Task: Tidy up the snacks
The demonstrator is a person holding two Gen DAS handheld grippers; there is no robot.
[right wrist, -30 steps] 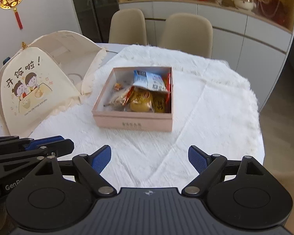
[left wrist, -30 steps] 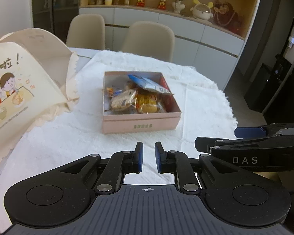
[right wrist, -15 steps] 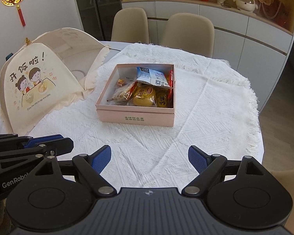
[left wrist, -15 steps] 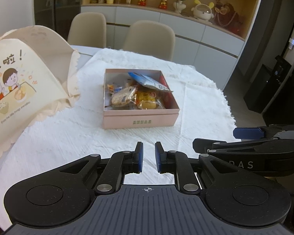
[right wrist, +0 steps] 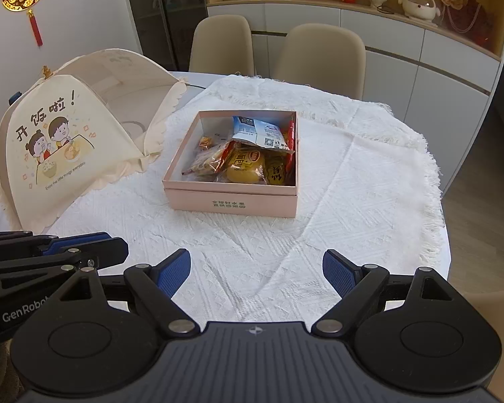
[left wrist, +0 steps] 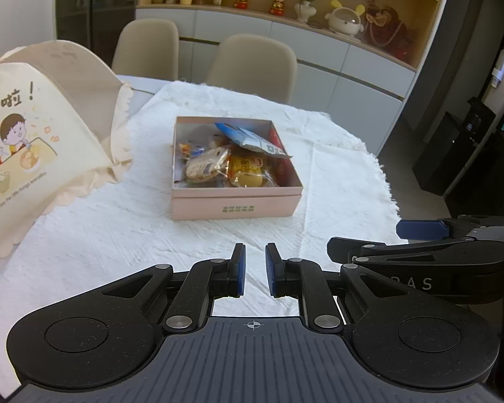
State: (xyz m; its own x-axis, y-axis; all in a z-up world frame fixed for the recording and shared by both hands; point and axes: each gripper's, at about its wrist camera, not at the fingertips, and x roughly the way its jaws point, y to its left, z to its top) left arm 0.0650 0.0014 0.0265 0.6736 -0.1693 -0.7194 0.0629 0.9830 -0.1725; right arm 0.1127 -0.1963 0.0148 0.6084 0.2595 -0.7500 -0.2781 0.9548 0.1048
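Poised side by side above the counter point(right wrist: 352, 184), angled down toward snack box point(right wrist: 233, 198): left claw point(left wrist: 253, 270) closed, empty; right claw point(right wrist: 257, 273) wide open, empty.

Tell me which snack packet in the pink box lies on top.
The blue-and-white packet, tilted at the box's back, overlapping the yellow packet.
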